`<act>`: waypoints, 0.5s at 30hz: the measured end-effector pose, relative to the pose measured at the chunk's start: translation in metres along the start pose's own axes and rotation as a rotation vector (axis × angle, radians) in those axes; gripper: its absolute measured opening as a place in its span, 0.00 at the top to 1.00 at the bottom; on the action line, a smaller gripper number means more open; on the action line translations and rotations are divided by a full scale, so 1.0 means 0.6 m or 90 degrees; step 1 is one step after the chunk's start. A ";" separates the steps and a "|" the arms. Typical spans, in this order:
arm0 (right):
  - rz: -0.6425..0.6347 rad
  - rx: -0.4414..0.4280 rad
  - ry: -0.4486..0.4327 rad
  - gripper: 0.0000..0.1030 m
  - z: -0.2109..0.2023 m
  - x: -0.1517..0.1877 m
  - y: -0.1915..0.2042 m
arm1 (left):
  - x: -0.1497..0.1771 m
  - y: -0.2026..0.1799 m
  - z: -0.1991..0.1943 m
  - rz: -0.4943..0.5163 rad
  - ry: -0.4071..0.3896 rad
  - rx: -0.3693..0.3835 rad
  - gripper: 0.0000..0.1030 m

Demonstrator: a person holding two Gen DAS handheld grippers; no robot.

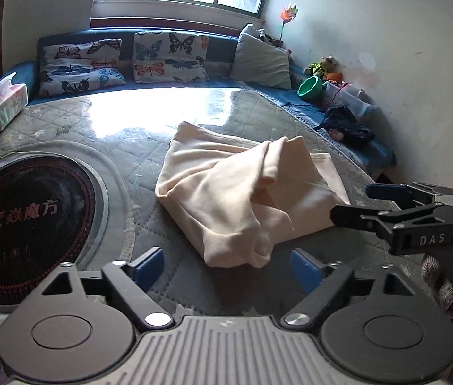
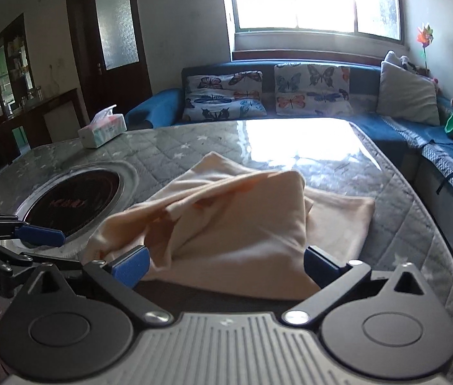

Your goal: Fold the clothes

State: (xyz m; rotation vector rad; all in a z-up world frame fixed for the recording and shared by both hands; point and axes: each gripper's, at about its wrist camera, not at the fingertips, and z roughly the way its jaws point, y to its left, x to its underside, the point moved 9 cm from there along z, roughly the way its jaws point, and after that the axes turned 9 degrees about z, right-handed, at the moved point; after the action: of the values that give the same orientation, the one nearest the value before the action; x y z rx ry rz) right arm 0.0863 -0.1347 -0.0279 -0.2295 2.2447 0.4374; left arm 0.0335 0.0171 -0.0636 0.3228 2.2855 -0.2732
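Note:
A cream garment lies loosely bunched on the quilted table cover; it also shows in the right wrist view with faint orange print. My left gripper is open, its blue pads just short of the garment's near edge. My right gripper is open, with the garment's near edge lying between its pads. The right gripper also shows from the side in the left wrist view, at the garment's right edge. The left gripper shows at the left of the right wrist view.
A round black induction hob is set into the table at the left. A tissue box stands at the far left. A blue sofa with butterfly cushions runs behind, with toys and a green bowl at the right.

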 end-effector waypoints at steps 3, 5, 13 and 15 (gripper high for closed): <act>0.005 0.000 0.005 0.00 0.001 0.008 0.006 | 0.001 -0.005 -0.006 0.003 -0.005 -0.014 0.01; 0.002 0.004 0.013 0.00 0.003 0.014 0.010 | 0.002 -0.007 -0.009 0.005 -0.006 -0.025 0.00; -0.025 0.029 0.046 0.00 0.009 0.039 0.023 | 0.010 -0.007 -0.012 0.006 0.005 -0.079 0.00; -0.027 0.030 0.052 0.00 0.010 0.045 0.025 | 0.013 -0.003 -0.012 -0.005 0.010 -0.086 0.00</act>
State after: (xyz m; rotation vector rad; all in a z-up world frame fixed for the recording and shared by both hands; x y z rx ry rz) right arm 0.0682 -0.1189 -0.0487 -0.2739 2.3222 0.3571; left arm 0.0228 0.0184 -0.0647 0.2475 2.3069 -0.1202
